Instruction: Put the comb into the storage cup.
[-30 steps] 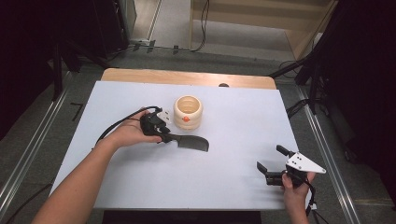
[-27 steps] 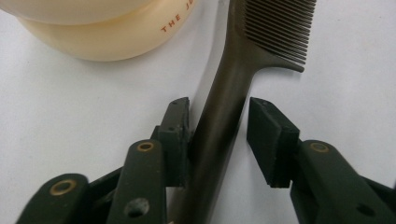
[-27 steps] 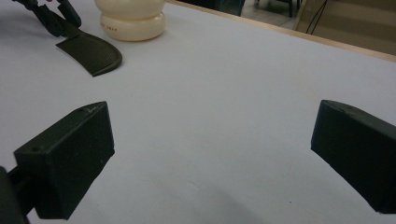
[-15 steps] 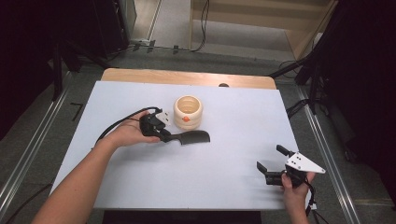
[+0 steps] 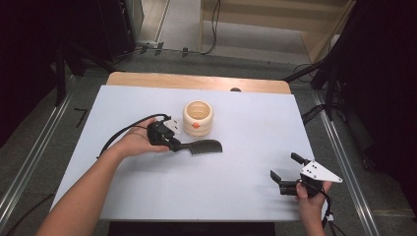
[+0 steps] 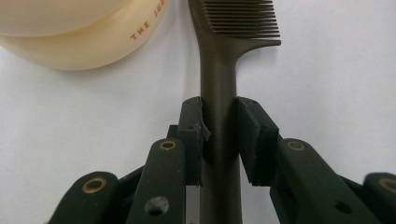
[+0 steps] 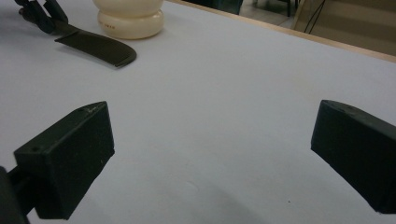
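The left claw [image 5: 173, 143] now sits a little nearer the cream pot [image 5: 198, 118] than it did a second ago, having crept up and toward it across the counter [image 5: 246, 128]. The dark comb [image 5: 202, 147] clamped by its handle between the jaws goes along with the claw: its toothed end, which a second ago lay lower on the counter and pointed slightly away from the pot, now lies level and just ahead of the claw, closer beside the pot's base. The person's left hand [image 5: 135, 143] behind the claw shifts the same small way.
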{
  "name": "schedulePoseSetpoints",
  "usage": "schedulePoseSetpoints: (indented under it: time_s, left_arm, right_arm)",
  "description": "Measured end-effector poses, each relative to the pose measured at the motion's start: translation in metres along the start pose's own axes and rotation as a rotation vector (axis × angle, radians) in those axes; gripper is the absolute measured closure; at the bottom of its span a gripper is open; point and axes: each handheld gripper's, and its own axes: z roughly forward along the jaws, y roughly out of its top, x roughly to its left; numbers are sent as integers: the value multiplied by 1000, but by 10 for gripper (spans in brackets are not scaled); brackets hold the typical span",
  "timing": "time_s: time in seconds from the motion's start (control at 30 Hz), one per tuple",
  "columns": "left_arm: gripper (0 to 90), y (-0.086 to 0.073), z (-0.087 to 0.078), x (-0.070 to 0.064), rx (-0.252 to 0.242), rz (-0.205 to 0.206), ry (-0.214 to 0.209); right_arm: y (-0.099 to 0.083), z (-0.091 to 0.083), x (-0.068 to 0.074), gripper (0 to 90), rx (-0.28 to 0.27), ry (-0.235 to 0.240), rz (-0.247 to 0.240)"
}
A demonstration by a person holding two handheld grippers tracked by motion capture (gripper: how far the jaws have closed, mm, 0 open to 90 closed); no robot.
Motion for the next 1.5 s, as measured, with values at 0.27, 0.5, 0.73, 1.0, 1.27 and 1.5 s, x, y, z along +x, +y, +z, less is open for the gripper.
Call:
schedulePoseSetpoints:
  time_s: [0.27,0.5,0.73,1.0,1.27,1.5]
  left_arm:
    - [727,-1,-10,-9,-67,-6,-2]
    - [727,-1,-22,-18,-132,-2,5]
    - [727,-6,-31,-24,-216,-26,23]
    - [727,-11,-41,-33,-312,-47,55]
    - [726,-19,-46,-38,-390,-73,84]
    - [726,-21,-44,-44,-416,-104,134]
  right_arm:
    - [0,0,0,0,2,0,2]
    - [0,0,0,0,5,-1,3]
    - [1,0,0,0,12,-1,5]
    - [2,0,1,0,20,-5,-6]
    - [2,-1,1,0,18,-6,-1]
    - [5,-2,2,0,19,4,15]
